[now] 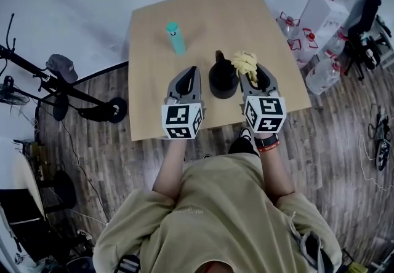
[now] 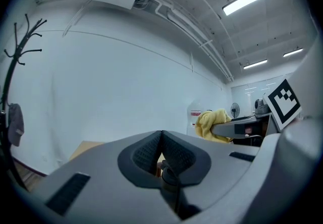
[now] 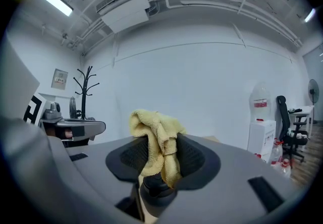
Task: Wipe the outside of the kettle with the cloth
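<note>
The right gripper point(image 3: 161, 142) is clamped on the cloth point(image 3: 153, 123), a yellow bunch that rises above the jaws and hangs down between them. From the head view this gripper point(image 1: 251, 78) sits just right of the kettle point(image 1: 223, 79), with the cloth point(image 1: 245, 64) at the kettle's upper right edge; I cannot tell whether they touch. The left gripper point(image 2: 161, 137) has its jaws pressed together with nothing between them, and lies just left of the kettle. The black kettle stands on the counter point(image 1: 148, 81), between both grippers. A teal bottle point(image 1: 176, 38) stands upright beyond the kettle, to its left.
</note>
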Demonstrator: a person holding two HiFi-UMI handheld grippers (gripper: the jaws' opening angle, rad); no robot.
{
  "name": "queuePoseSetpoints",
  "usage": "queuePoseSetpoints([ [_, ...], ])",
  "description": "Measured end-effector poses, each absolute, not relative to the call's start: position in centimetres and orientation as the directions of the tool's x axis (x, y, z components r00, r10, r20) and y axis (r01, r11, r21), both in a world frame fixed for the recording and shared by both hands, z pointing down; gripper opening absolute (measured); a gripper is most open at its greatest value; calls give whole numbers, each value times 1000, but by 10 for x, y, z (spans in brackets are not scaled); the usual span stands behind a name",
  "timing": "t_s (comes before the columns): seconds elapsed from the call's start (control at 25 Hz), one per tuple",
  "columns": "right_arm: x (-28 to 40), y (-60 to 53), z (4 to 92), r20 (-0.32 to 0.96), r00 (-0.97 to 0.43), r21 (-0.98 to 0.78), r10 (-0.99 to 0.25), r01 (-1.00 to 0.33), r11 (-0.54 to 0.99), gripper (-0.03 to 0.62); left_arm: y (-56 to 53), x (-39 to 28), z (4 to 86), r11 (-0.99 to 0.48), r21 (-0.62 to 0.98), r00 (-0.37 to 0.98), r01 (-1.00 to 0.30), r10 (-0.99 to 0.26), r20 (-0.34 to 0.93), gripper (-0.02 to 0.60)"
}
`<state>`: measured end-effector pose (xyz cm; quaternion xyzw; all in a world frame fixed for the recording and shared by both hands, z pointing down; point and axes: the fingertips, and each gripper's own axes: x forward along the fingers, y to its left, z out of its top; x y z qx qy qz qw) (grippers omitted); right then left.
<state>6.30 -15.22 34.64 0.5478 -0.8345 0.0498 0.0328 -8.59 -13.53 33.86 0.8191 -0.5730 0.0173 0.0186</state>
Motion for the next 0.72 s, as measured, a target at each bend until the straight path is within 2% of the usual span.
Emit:
queuePoseSetpoints([
  [0.52,64,-161,350,127,-411,-58,-902,-911,407,167,-144,-83,350,-358,20,358,-934,-931,65,25],
  [0.72,76,-179,359,147,-409,-32,-901,-912,409,167,-161,-69,357,-356,-36,352,-934,-932,84,25],
])
